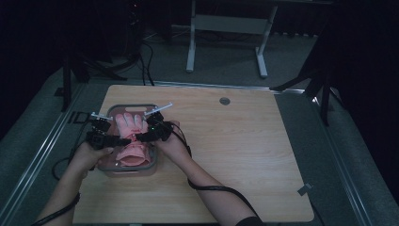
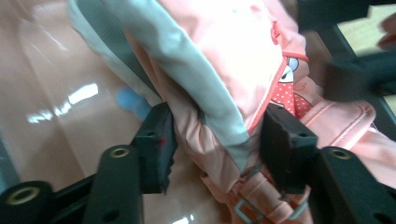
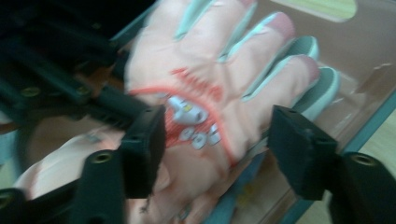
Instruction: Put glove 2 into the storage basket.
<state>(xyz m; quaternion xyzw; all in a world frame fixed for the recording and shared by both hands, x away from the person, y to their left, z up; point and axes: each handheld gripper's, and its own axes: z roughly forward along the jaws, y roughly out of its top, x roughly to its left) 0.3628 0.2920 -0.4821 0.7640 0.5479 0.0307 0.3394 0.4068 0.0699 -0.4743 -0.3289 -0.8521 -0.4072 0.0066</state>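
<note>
Fingers of the left gripper (image 2: 217,142) pinch the glove's (image 1: 130,136) side edge, grey trim between the pads; those of the right gripper (image 3: 217,149) stand wide, astride the glove's back, one pad against it, the other apart. Largest is the table (image 1: 235,155), bare across its right and near parts. At its left edge sits the tray (image 1: 123,109), the pink glove lying inside, both grippers crowded over it

My tongs (image 2: 217,149) pinch a folded edge of the pink glove (image 2: 233,60), one jaw on each side. Its grey trim (image 2: 196,84) runs up between them; a glossy tray (image 2: 56,107) lies beneath.
</note>
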